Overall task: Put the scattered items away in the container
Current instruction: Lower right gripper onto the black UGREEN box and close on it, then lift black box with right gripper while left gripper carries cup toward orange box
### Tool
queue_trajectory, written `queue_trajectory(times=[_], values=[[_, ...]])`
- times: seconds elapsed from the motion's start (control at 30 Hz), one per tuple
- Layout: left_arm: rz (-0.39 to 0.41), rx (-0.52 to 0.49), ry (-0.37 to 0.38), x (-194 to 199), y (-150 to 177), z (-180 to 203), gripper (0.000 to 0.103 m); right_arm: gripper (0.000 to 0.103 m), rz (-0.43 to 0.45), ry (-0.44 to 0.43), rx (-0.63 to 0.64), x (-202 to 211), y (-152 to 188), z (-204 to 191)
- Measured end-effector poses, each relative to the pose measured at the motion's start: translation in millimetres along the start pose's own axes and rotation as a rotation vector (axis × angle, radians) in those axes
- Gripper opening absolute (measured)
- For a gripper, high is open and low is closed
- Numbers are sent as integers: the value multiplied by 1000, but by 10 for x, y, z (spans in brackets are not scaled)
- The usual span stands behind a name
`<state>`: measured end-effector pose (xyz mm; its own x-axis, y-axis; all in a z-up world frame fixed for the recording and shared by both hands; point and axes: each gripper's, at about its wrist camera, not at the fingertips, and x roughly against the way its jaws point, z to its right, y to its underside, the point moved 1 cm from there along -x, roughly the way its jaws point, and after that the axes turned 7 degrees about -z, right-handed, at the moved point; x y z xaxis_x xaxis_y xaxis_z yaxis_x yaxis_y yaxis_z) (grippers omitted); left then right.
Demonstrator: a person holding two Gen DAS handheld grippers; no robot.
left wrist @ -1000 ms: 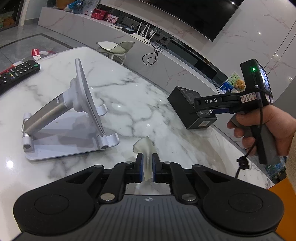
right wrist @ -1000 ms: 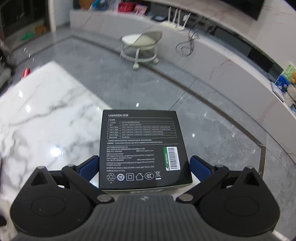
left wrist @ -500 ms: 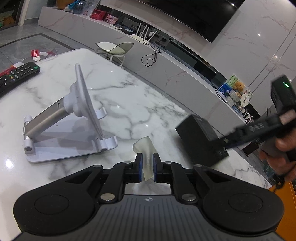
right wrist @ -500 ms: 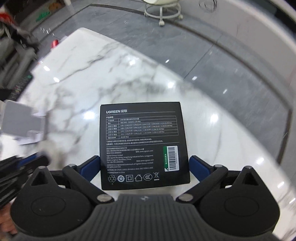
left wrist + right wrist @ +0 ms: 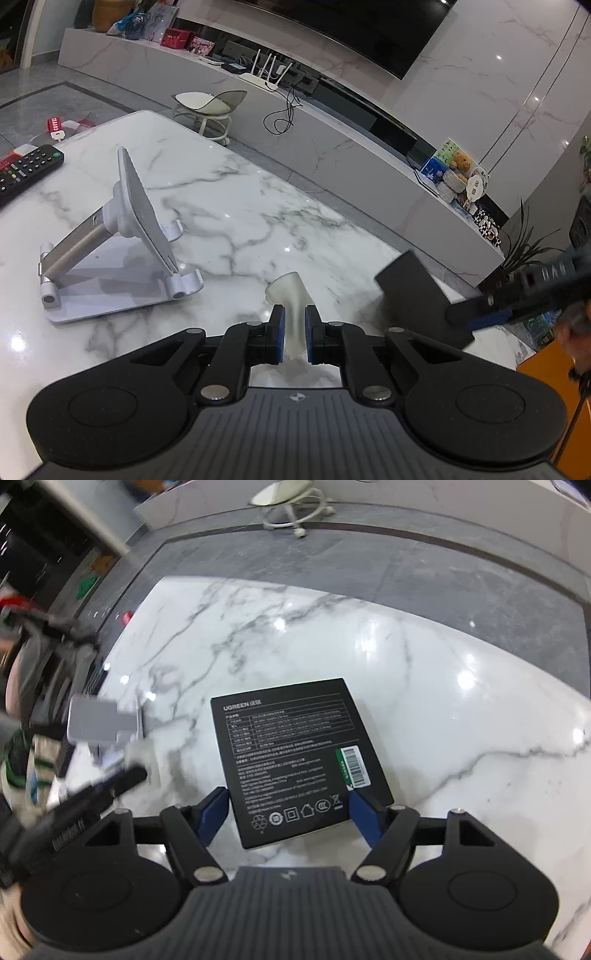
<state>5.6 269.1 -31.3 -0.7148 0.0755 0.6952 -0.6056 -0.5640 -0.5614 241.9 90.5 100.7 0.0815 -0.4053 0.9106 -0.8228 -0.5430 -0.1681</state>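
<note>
Marble table (image 5: 236, 206) carries everything. Left gripper (image 5: 294, 334) is clamped on a pale translucent piece (image 5: 291, 295), its lower end hidden between the blue pads; what it actually is, can't tell. Grey tablet stand (image 5: 122, 236) sits at 9 o'clock from it, remote (image 5: 26, 171) at 10 o'clock, cut off by the frame edge.

Right gripper (image 5: 290, 814) has the black box (image 5: 295, 757) between its blue fingers (image 5: 212, 814), label side up, UGREEN print legible, small text not. Jaws are closing; pads sit right at the box's near edges, but whether they press on it isn't clear. Box's near end overlaps the gripper body, so contact with the table is hard to judge.

In the left wrist view the same box shows at 3 o'clock, blurred, with the right gripper smeared. No container visible in either view. Left edge of the right wrist view is too motion-blurred to read.
</note>
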Motion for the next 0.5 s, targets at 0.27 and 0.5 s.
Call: queue_trajectory(times=[0.27,0.5], values=[[-1,20,-1,8,-7,-106,13,48,26,-236,-324,179,-113,687],[-15,4,5,-46,-9,-52,13,51,69,-195,-346,418,9,952]])
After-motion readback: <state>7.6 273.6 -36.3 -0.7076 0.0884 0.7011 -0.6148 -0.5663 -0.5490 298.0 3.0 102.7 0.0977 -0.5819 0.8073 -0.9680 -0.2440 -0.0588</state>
